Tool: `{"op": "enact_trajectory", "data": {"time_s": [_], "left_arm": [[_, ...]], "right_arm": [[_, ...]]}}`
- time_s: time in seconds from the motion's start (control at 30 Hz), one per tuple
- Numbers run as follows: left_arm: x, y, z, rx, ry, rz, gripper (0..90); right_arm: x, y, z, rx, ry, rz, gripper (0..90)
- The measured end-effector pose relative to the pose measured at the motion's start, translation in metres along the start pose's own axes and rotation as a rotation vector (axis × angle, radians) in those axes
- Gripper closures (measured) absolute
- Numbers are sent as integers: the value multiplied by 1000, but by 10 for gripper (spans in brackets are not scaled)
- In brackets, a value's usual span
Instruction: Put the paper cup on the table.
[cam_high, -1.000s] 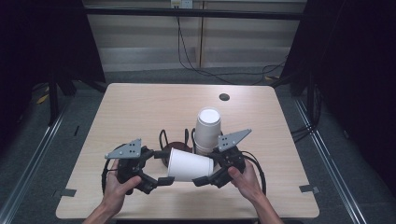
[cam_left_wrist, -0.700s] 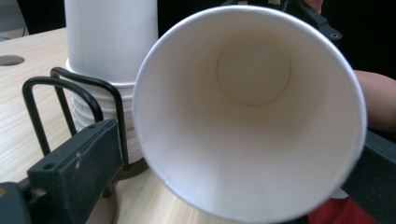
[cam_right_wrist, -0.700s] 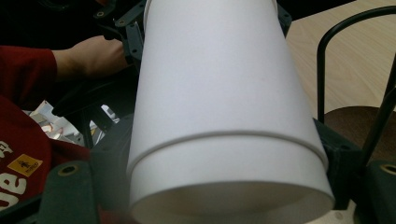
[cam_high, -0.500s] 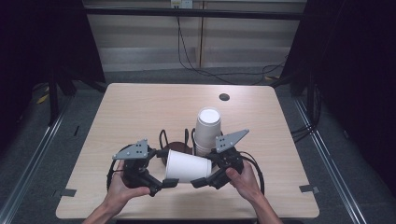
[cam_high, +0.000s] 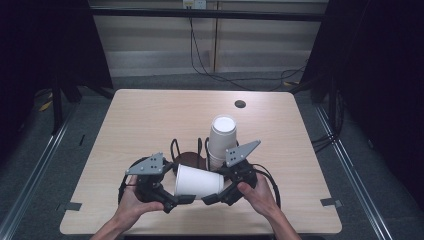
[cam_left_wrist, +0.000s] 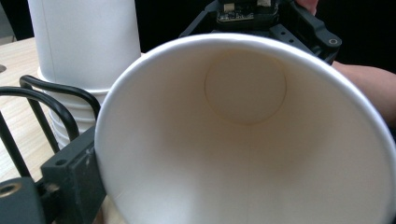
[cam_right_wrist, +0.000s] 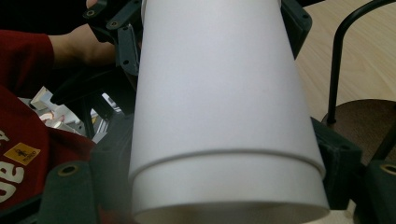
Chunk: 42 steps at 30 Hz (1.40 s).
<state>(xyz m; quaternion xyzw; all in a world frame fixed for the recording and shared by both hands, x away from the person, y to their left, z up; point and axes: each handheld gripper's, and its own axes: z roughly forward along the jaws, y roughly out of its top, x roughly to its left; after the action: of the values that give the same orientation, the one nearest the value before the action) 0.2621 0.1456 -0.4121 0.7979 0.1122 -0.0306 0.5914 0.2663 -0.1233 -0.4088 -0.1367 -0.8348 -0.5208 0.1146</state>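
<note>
White paper cup (cam_high: 198, 181) lies sideways between both grippers: right gripper (cam_high: 218, 196) jaws clamp its base, left gripper (cam_high: 176, 200) jaws have just been opening at its rim (stack of cups (cam_high: 222, 140) behind).

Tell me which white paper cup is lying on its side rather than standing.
The single cup between the left gripper and right gripper, mouth toward the left one. The other cups stand stacked upside down beside the wire holder.

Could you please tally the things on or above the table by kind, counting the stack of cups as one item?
Loose white paper cup, held sideways: 1
Stack of white paper cups: 1
Black wire cup holder: 1
Grippers: 2, left gripper and right gripper
Total: 5
</note>
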Motion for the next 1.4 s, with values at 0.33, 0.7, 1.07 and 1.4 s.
{"op": "enact_trajectory", "data": {"time_s": [0.33,0.7,1.07,1.4], "left_arm": [[2,8,-3,10,-29,-21,135],[2,10,0,47,-21,-28,147],[9,8,-5,64,-29,-83,143],[10,7,-11,120,7,-83,143]], "right_arm": [[-3,-2,0,-12,-6,11,221],[-1,-2,-1,-12,-58,1,146],[-1,-5,-10,-57,-110,10,142],[0,-5,-17,-94,-176,13,142]]}}
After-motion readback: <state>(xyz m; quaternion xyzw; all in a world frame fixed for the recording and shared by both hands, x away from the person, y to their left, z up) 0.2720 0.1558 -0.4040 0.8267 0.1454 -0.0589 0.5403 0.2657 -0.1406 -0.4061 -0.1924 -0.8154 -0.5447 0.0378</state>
